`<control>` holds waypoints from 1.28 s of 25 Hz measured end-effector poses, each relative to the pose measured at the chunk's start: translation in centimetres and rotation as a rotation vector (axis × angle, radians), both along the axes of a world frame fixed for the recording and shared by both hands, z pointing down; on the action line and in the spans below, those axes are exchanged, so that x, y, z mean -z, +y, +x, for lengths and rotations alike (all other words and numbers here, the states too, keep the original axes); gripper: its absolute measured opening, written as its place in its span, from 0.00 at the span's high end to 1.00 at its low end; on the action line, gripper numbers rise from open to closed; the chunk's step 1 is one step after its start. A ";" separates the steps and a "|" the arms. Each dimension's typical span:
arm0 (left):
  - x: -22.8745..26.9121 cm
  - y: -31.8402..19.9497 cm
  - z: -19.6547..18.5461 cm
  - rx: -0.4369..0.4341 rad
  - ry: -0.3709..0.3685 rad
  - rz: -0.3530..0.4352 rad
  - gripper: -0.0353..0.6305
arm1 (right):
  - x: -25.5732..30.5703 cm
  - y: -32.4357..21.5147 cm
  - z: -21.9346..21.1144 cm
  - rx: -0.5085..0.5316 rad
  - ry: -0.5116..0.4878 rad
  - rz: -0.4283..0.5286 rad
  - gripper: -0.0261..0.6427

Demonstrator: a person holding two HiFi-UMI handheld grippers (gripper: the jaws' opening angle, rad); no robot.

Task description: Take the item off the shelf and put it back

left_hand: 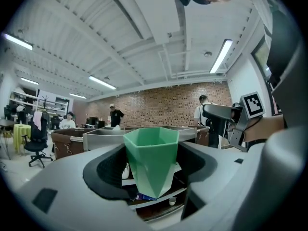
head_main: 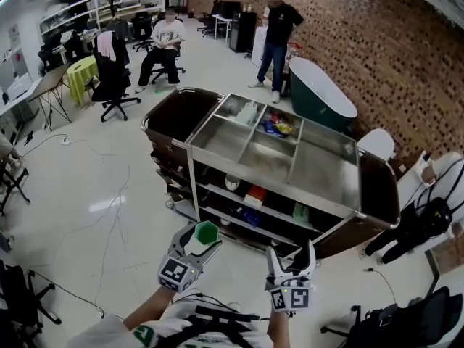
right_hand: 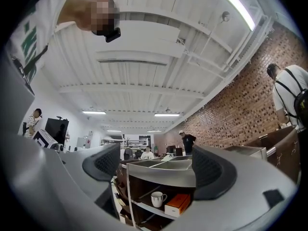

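While my left fingers (left_hand: 103,170) clamp the green cup (left_hand: 151,160) and my right fingers (right_hand: 102,161) stand wide, empty, I should carry it upright toward the shelf (head_main: 275,210) at frame centre.

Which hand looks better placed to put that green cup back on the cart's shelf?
The left gripper: its jaws are shut on the green cup, facing the cart. The right gripper is open and empty.

Tray packets (head_main: 278,127) too small, indistinct
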State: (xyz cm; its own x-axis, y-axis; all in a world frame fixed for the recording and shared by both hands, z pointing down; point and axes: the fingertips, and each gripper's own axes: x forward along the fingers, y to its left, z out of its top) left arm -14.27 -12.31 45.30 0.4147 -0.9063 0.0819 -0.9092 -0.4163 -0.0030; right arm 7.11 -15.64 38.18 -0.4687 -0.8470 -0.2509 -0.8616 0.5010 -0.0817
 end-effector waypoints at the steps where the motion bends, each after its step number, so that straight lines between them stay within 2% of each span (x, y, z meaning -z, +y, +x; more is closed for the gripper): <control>1: 0.3 0.0 0.1 0.006 0.004 -0.011 0.47 | -0.1 -0.1 0.1 0.000 -0.003 -0.002 0.25; 5: -1.2 -0.8 -1.0 0.025 -0.043 -0.004 0.47 | 0.2 -0.9 0.5 0.000 -0.007 0.001 0.25; 9: 0.6 -1.3 -0.3 0.048 0.010 -0.014 0.47 | 0.6 -1.5 1.0 0.004 -0.003 0.010 0.25; 17: -0.1 -2.5 -0.3 0.040 -0.058 0.014 0.47 | 2.0 -1.9 1.9 0.001 -0.003 0.042 0.25; 23: 0.4 -2.8 1.3 0.035 -0.044 0.018 0.47 | 2.3 -1.9 2.9 -0.005 -0.014 0.054 0.25; 27: 1.9 -2.7 2.9 0.041 0.002 0.014 0.47 | 2.3 -1.6 2.9 0.000 -0.011 0.058 0.25; 32: 0.7 -3.1 3.9 0.020 -0.019 0.013 0.47 | 1.7 -1.8 4.1 -0.017 -0.018 0.051 0.25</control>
